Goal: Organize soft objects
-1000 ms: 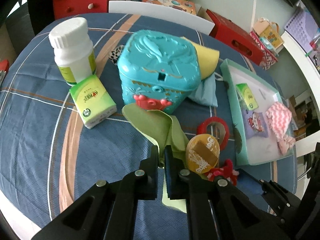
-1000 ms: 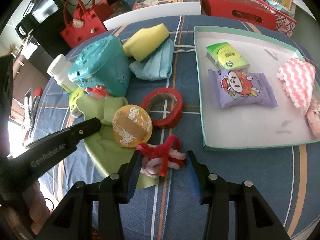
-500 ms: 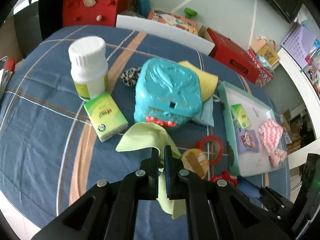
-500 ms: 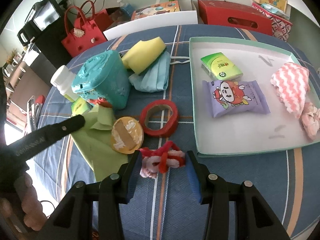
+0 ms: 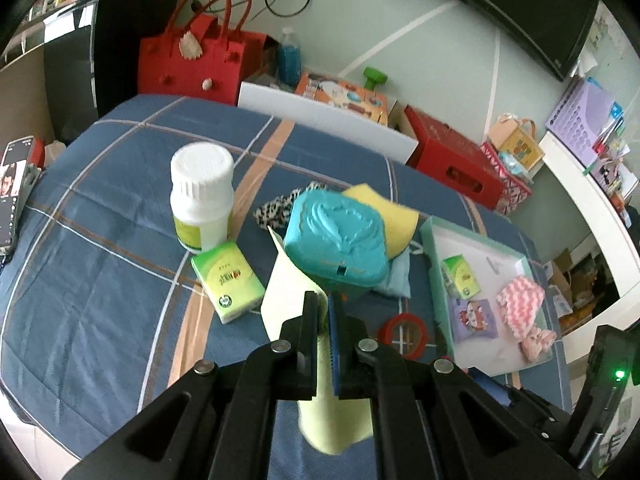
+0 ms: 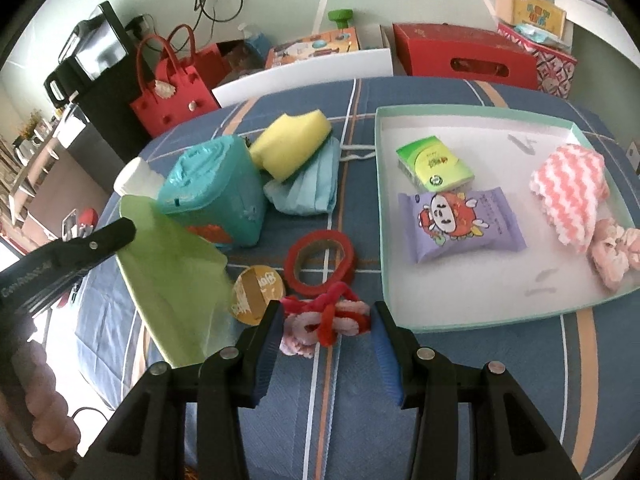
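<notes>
A thin, smooth light-green cloth (image 5: 280, 296) is pinched between the closed black jaws of the left gripper (image 5: 324, 316) and is seen hanging limp below them, clear of the quilted blue plaid tablecloth (image 5: 100, 280). Just beyond the left fingertips a glossy teal moulded plastic box (image 5: 338, 240) with a relief lid is seen, with a spongy yellow block (image 5: 394, 220) and a pleated pale-blue face mask (image 6: 308, 188) behind it. To the left of that gripper a boxy green tissue pack (image 5: 228, 280) lies beside a white ribbed-cap bottle (image 5: 202, 196). The right gripper (image 6: 326, 330) is clamped by its blue ribbed pads on a fuzzy red-and-pink chenille bundle (image 6: 324, 318). Just ahead of it a red tape ring (image 6: 320, 260) and a flat round yellowish tape roll (image 6: 258, 294) are found. To its right, a shallow mint-rimmed white tray (image 6: 460, 326) holds a fluffy pink zigzag cloth (image 6: 568, 192), a crinkly purple packet (image 6: 456, 224) and a second green pack (image 6: 434, 164).
</notes>
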A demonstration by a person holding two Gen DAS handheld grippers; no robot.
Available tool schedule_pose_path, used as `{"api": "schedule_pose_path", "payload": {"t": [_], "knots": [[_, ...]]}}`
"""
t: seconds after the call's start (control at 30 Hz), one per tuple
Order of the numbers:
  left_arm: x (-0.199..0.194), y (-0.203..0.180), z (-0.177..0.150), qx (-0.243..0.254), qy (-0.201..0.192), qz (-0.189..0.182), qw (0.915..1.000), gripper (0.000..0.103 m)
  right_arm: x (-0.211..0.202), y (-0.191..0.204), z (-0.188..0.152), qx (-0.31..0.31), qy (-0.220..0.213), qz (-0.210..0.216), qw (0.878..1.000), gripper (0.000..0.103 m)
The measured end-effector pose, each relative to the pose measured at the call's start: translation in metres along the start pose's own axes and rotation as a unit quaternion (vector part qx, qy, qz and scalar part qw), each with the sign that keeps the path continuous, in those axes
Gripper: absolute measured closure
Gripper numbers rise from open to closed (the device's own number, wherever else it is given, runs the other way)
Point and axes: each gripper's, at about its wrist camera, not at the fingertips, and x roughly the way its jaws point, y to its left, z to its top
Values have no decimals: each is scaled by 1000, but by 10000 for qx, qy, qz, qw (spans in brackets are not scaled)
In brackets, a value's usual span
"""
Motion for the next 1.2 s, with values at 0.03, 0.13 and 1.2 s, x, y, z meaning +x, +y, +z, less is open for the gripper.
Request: {"api": "schedule_pose_path", "payload": {"t": [0.03, 0.13, 1.2], "knots": [[-3, 0, 1, 2, -54, -23, 10000, 98, 0, 0, 0, -5, -15, 1, 10000, 56], [-12, 0, 3, 27, -210, -32, 9998, 99, -1, 0, 0, -22, -28, -17, 10000, 56], [49, 23, -12, -227, 809, 406, 9956, 47, 4, -1, -1, -21, 108, -33, 9999, 56]]}}
